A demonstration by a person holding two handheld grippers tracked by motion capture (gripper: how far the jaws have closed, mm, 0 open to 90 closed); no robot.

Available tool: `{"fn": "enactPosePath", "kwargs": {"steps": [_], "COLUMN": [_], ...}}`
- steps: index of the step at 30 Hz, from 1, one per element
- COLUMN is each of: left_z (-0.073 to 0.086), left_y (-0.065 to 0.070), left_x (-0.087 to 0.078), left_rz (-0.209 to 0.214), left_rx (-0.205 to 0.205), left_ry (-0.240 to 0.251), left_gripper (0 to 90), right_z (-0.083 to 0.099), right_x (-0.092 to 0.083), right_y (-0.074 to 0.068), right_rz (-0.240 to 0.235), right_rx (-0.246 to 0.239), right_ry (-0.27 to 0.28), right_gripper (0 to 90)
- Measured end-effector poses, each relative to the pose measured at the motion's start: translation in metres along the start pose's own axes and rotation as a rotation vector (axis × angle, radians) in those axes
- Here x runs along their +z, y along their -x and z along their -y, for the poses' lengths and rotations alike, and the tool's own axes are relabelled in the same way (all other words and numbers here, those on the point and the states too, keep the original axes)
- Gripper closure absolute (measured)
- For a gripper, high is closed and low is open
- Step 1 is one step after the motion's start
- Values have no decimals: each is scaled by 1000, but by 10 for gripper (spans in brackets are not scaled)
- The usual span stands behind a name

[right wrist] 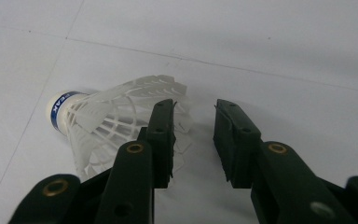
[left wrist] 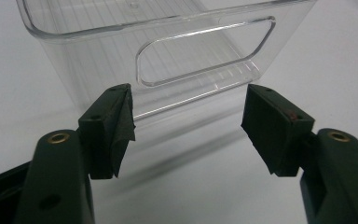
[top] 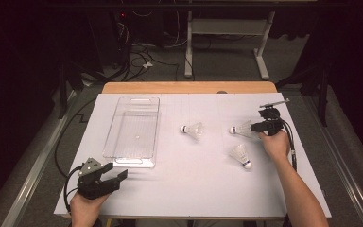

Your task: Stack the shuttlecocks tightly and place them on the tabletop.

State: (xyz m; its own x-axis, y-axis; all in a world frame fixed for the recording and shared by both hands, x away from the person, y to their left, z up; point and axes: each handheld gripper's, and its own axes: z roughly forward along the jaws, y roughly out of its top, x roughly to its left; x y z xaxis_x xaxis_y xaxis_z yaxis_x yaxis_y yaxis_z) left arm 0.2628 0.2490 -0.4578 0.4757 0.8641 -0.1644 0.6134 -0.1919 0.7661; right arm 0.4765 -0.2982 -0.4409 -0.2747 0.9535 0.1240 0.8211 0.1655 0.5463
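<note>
White plastic shuttlecock (right wrist: pixel 121 126) lies on its side at the right of the table (top: pixel 194 189), its cork end pointing left, just beside your right gripper (right wrist: pixel 193 135). That gripper's jaws stand apart with nothing between them; the shuttlecock's skirt sits outside one jaw, against it. Two more shuttlecocks (top: pixel 192 129) (top: pixel 241 155) lie nearby. Your left gripper (left wrist: pixel 186 123) rests near the table's front left corner, jaws wide apart and empty, facing the clear bin (left wrist: pixel 168 51).
</note>
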Motion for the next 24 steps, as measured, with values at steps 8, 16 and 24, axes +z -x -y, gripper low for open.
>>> {"fn": "enactPosePath", "kwargs": {"steps": [8, 16, 24], "left_z": [0, 0, 0], "left_y": [-1, -1, 0], "left_x": [0, 0, 0], "left_rz": [1, 2, 0], "left_rx": [-1, -2, 1], "left_ry": [1, 1, 1], "left_gripper": [347, 347, 347], "right_z": [3, 4, 6], "right_x": [-3, -5, -9], "right_y": [1, 0, 1], "right_rz": [-2, -2, -2], "right_rx": [0, -8, -5], "right_ry": [5, 7, 16], "right_gripper": [662, 656, 654]}}
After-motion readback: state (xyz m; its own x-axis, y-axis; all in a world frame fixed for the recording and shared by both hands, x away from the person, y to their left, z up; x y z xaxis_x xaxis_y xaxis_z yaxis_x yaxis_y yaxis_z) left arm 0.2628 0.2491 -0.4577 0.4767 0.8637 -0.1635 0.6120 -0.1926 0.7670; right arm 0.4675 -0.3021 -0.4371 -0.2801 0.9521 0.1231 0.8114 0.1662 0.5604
